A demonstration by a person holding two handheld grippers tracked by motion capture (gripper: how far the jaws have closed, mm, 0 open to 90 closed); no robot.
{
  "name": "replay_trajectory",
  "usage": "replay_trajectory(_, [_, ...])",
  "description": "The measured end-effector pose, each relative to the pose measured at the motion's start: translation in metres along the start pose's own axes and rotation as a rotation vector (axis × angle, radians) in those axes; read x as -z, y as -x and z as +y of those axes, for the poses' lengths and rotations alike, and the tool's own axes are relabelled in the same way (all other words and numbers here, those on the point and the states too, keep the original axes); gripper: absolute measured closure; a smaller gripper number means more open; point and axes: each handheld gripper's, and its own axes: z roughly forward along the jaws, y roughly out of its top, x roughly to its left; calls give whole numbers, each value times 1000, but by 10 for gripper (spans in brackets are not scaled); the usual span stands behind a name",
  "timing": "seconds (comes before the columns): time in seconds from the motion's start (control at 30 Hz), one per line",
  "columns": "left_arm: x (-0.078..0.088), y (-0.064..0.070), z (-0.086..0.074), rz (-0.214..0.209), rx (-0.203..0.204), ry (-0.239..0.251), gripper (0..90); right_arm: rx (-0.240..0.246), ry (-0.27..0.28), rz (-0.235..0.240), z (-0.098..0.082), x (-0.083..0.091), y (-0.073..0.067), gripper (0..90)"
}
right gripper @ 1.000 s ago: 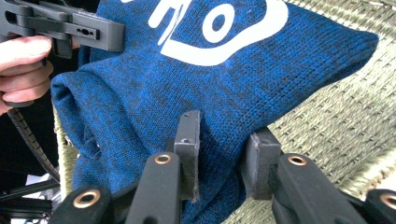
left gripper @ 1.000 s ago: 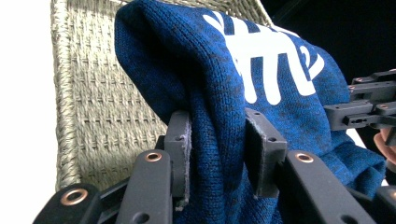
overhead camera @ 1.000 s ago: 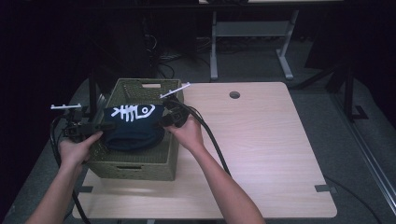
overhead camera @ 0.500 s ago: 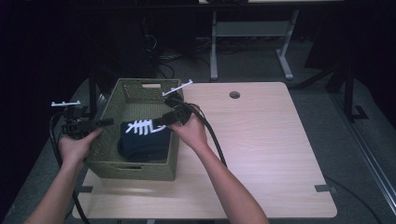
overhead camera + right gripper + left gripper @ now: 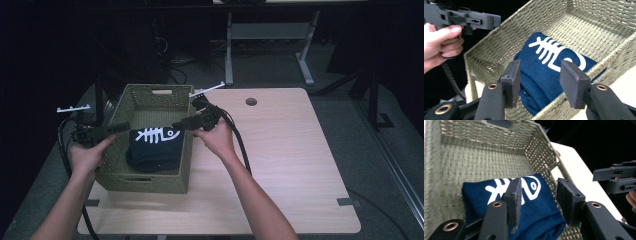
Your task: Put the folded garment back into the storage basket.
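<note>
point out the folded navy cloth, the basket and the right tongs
folded navy cloth (image 5: 155,150), high view, its blue top face
basket (image 5: 145,182), high view, its near wall
right tongs (image 5: 540,83), right gripper view, gap between the tips

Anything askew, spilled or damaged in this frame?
Nothing stands out. The folded navy cloth with its white fish-bone print lies flat inside the woven basket, which sits squarely on the table. Both grippers' jaws stand open, empty.

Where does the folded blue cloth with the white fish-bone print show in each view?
High view: the blue cloth lies left of centre, in the basket.
Left gripper view: lower centre, behind that gripper's jaws.
Right gripper view: centre, against the near wall.
Shared landmark: the white fish-bone print.
</note>
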Motion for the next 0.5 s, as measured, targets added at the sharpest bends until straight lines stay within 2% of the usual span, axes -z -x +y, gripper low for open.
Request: replay_trajectory(0.5, [-15,28,-2,-68,-20,5,532,-3,44,21,-14,32,14,488])
